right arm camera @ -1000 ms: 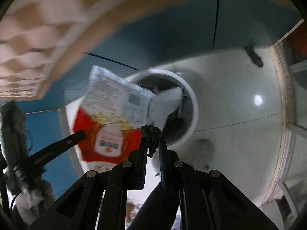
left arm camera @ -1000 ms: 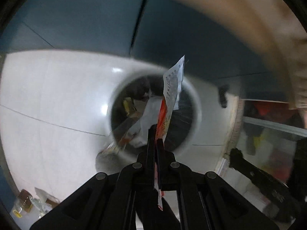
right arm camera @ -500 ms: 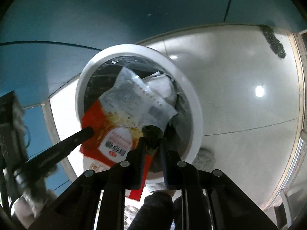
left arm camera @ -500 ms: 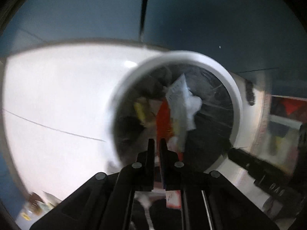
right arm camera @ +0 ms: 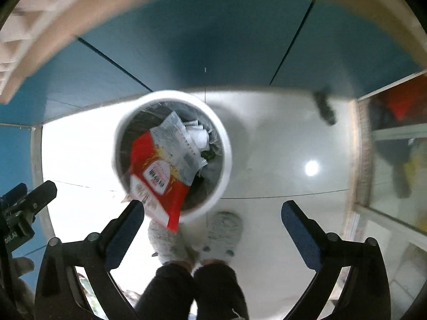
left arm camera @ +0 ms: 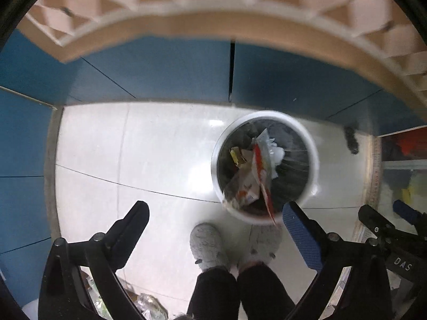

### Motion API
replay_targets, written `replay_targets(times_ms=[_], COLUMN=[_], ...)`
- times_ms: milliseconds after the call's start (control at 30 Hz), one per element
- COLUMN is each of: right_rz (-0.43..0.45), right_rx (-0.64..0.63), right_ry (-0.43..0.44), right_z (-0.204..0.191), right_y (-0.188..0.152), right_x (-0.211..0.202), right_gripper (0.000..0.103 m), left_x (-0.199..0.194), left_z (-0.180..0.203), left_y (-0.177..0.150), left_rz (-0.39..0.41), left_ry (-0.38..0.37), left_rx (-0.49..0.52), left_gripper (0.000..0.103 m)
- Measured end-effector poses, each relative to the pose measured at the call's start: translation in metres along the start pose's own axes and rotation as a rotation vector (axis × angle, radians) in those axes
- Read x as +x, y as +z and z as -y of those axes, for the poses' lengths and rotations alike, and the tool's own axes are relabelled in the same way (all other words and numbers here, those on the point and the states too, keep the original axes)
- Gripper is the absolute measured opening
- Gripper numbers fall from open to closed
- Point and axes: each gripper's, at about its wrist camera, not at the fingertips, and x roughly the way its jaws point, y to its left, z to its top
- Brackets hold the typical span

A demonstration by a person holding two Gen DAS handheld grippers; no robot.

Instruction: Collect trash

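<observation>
Over the near rim of the round white trash bin (right arm camera: 226, 144) on the pale tiled floor (left arm camera: 160, 154), your red-and-white foil snack packet (right arm camera: 157, 176) sits half in, half hanging out toward your grey fuzzy slippers (left arm camera: 208, 245). Both the left gripper (left arm camera: 216, 213) and right gripper (right arm camera: 213, 210) are spread wide, holding nothing. I'd guess that overhang could tip it out onto the floor, especially if you bump the bin.

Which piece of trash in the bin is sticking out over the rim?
The red-and-white snack bag. Its lower corner hangs past the near rim of the white bin, while the crumpled white paper and the yellow scrap lie fully inside.
</observation>
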Motion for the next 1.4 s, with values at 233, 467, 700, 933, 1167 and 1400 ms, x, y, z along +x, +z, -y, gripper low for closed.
replay_targets(times_ms=[233,467,700,933,1167,1400], right_rz=[0.140,0.283,0.367,0.341,0.351,0.370], right_rx=[-0.025,0.000,0.015,-0.010,-0.046,-0.054], right_ry=[-0.047,-0.039,0.053,0.202,0.265,0.290], right_z=[-0.007,-0.018,-0.031,-0.042,-0.052,-0.050], right_y=[-0.029,-0.065,-0.098,-0.118,-0.131,-0.140], right_x=[-0.181,-0.362,-0.489,-0.560,-0.598,-0.618], right_gripper=[0.103,0.103,0.103,0.103,0.103,0.103], left_x=[-0.160,-0.304,-0.404,-0.459,-0.497,-0.508], left_z=[-0.007,-0.019,-0.034,-0.043,-0.048,-0.048], left_y=[-0.021,-0.035,-0.043,-0.050,-0.069,-0.081], left_rz=[0.094,0.215,0.284,0.307,0.317,0.336], left_ry=[-0.043,-0.078,-0.167,-0.306,-0.403,-0.430], left_rx=[0.017,0.058,0.062,0.089,0.078,0.064], left_gripper=[0.102,0.102,0.102,0.102,0.102,0.103])
